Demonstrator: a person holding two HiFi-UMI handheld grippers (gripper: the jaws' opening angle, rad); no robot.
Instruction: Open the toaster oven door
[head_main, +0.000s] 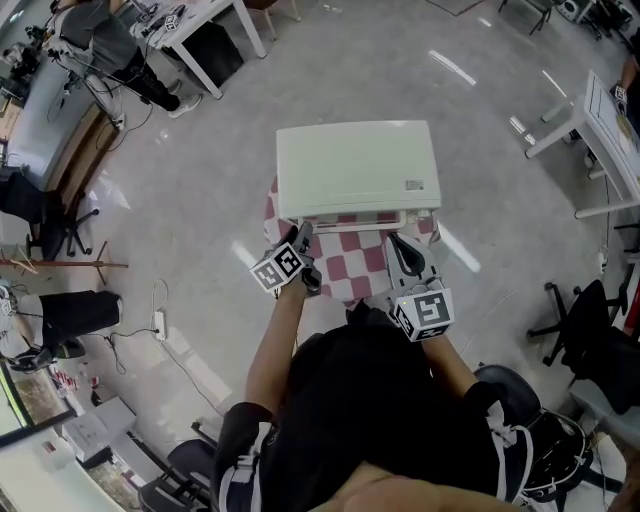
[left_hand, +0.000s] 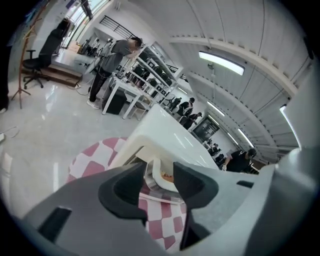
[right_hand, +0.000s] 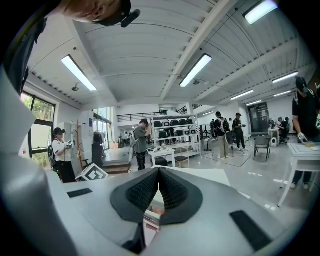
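A cream toaster oven (head_main: 357, 168) stands on a small table with a red-and-white checked cloth (head_main: 350, 262). Its door handle (head_main: 355, 218) runs along the front, facing me. My left gripper (head_main: 303, 234) is at the handle's left end, open. In the left gripper view the handle's cream end (left_hand: 156, 177) lies in the gap between the jaws of the left gripper (left_hand: 160, 169), and the pads do not press on it. My right gripper (head_main: 401, 246) hovers over the cloth before the oven's right front. It is shut and empty, with the pads of the right gripper (right_hand: 159, 174) meeting.
White desks stand at the upper left (head_main: 205, 30) and the right (head_main: 600, 130). An office chair (head_main: 585, 340) is at the right and a power strip (head_main: 158, 322) lies on the floor at the left. Several people stand by shelves (right_hand: 175, 127) in the background.
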